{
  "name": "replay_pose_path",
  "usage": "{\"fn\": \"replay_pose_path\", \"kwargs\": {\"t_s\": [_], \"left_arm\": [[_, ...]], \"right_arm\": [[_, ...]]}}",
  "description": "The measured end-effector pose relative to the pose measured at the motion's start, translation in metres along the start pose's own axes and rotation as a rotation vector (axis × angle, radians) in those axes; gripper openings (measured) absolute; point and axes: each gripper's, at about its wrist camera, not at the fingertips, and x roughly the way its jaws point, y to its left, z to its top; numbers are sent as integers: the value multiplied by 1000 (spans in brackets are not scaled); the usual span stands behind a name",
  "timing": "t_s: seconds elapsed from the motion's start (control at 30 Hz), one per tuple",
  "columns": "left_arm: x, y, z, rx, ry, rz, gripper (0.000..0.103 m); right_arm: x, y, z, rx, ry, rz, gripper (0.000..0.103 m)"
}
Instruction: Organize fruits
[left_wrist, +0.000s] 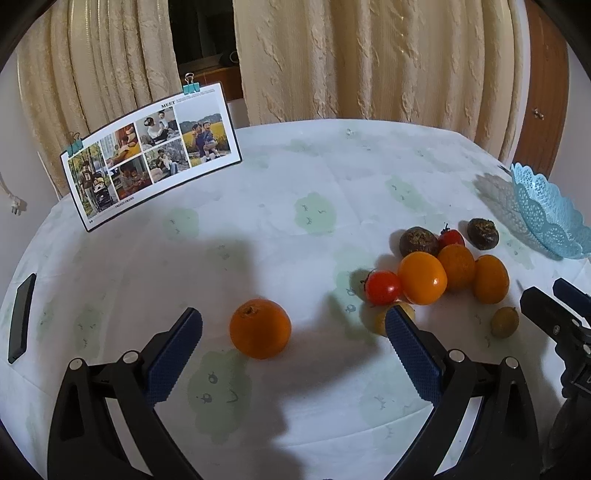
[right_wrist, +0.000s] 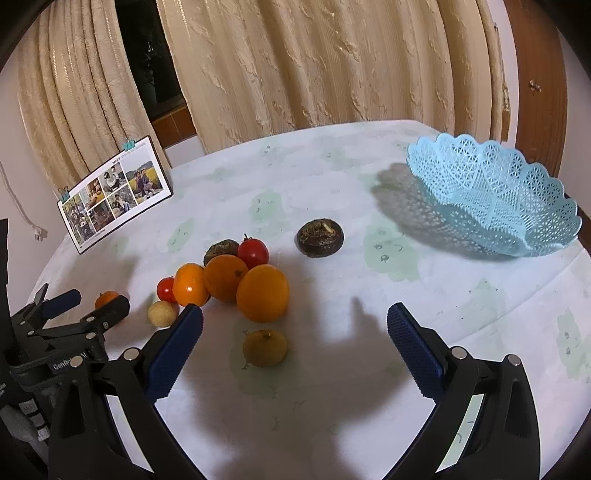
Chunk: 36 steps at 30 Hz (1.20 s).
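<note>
Jaws of both the left gripper (left_wrist: 293, 325) and the right gripper (right_wrist: 295, 321) stand wide apart, holding nothing. A lone orange (left_wrist: 260, 328) lies on the table (left_wrist: 332, 177) between the left jaws, untouched. The remaining fruit cluster (right_wrist: 229, 277) sits just beside, with one dark round fruit (right_wrist: 320, 237) apart. The blue lattice basket (right_wrist: 495, 199) stands empty at the far right.

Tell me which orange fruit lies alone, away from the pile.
The orange fruit between the open fingers of the left hand-held gripper. It sits by itself on the tablecloth; the other orange ones touch each other in the pile.
</note>
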Motion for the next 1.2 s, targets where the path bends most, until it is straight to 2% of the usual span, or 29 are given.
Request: {"fn": "replay_pose_path", "kwargs": {"t_s": [0.17,0.33,0.5,0.67,0.73,0.83,0.93,1.03,1.2], "left_arm": [[-10,22,3,-38,-16,-33,98],[-14,46,-1,-65,-34,-4,98],[0,48,-4,-50,8,-17,96],[17,38,-7,-15,56,-47,77],[24,37,-8,-20,79,-75,60],[31,38,-11,-40,108,-124,40],[29,37,-12,-36,101,-125,39],[25,36,-12,-30,89,-126,39],[16,35,-10,-26,67,-134,39]], "right_arm": [[-4,-2,0,-3,-14,-8,101],[-4,-4,-1,0,-9,-4,101],[1,2,-3,-29,7,4,101],[0,7,-4,-54,8,9,101],[0,6,-3,-53,8,13,100],[2,5,-3,-55,22,14,89],[7,6,-3,-54,49,28,77],[7,7,-4,-61,59,33,75],[10,13,-7,-91,89,37,67]]}}
